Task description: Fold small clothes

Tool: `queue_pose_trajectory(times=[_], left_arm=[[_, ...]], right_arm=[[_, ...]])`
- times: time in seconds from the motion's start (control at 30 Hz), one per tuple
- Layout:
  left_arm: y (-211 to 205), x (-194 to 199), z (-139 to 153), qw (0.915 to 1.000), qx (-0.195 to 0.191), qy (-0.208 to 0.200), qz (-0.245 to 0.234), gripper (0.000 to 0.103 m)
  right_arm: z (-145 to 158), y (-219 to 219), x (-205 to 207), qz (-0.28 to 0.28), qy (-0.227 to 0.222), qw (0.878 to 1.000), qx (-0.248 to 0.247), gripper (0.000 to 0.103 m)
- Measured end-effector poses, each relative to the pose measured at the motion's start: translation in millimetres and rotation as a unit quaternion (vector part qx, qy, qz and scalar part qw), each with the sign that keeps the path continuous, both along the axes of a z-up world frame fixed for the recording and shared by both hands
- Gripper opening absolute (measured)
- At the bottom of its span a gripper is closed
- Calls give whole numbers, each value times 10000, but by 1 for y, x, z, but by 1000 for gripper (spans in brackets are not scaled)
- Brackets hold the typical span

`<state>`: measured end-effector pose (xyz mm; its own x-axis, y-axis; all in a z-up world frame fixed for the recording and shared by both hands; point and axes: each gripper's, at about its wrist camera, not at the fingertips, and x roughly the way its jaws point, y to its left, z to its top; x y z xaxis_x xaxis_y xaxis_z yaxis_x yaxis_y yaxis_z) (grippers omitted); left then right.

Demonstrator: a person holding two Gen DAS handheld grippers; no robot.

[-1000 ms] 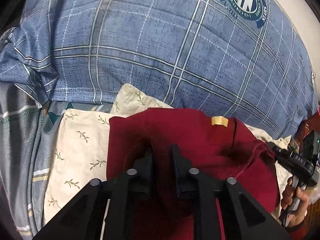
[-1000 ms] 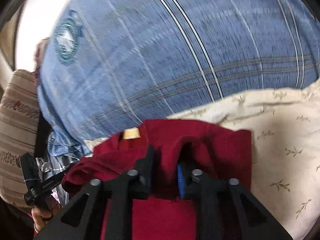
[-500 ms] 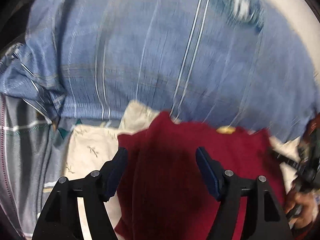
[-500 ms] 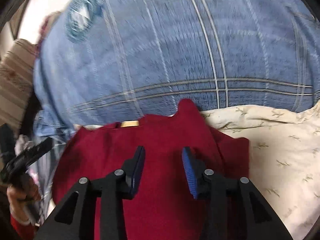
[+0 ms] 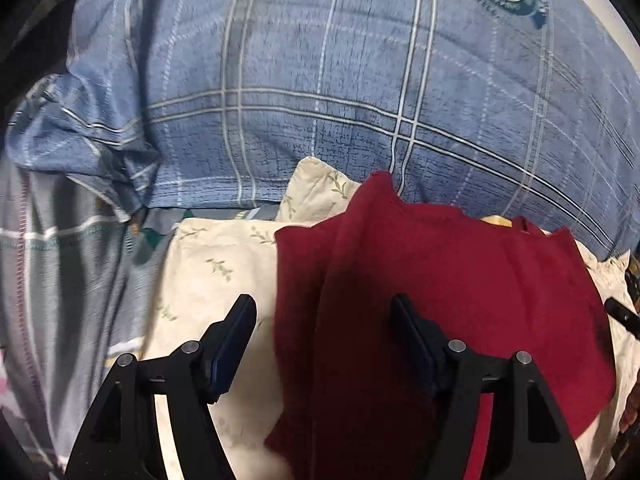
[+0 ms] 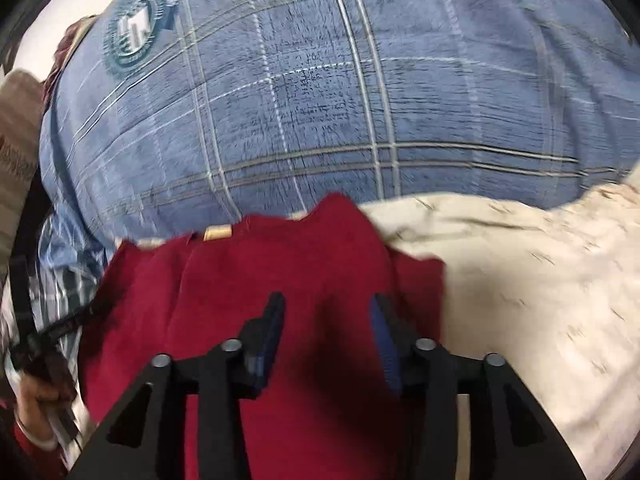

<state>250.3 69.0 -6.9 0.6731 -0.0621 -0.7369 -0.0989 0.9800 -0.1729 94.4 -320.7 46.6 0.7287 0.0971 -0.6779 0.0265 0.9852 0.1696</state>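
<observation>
A dark red garment (image 5: 460,280) lies on a cream leaf-print cloth (image 5: 208,264), with a small yellow label (image 5: 496,221) at its far edge. My left gripper (image 5: 322,314) is open over the garment's left part, and its pads stand clear of the fabric. In the right wrist view the same red garment (image 6: 300,264) and its label (image 6: 217,233) show. My right gripper (image 6: 327,308) hovers above it with its jaws opening. Red fabric lies below the gap and neither pad presses on it.
A big blue plaid pillow (image 5: 320,80) with a round green emblem (image 6: 136,28) fills the space behind the garment. Grey striped bedding (image 5: 60,260) lies at the left. The cream cloth (image 6: 520,272) extends to the right. A hand (image 6: 34,400) shows at the lower left.
Both grippers were shut on bunched red fabric and have let it go, their jaws now apart. The garment has dropped and lies flatter, with a small peak at its far edge.
</observation>
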Motion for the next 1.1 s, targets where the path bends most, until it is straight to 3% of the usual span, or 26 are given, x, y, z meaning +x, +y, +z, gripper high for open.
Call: queue_pose_trajectory(times=[0.1, 0.2, 0.37, 0.63, 1.1], left_arm=[[-1, -28, 5, 9999, 123, -57, -34, 69], [-2, -50, 7, 9999, 157, -58, -14, 70], [-11, -85, 25, 9995, 260, -204, -9, 70], [-18, -122, 30, 9989, 362, -289, 73, 70], [-20, -105, 17, 9989, 303, -325, 179, 70]], right_arm=[[-13, -7, -19, -168, 78, 9998, -101, 49], [-36, 2, -8, -212, 367, 9990, -135, 49], [-23, 5, -20, -204, 214, 9996, -24, 49], [-13, 17, -60, -10, 23, 10000, -92, 61], [-24, 23, -63, -46, -254, 9991, -331, 67]])
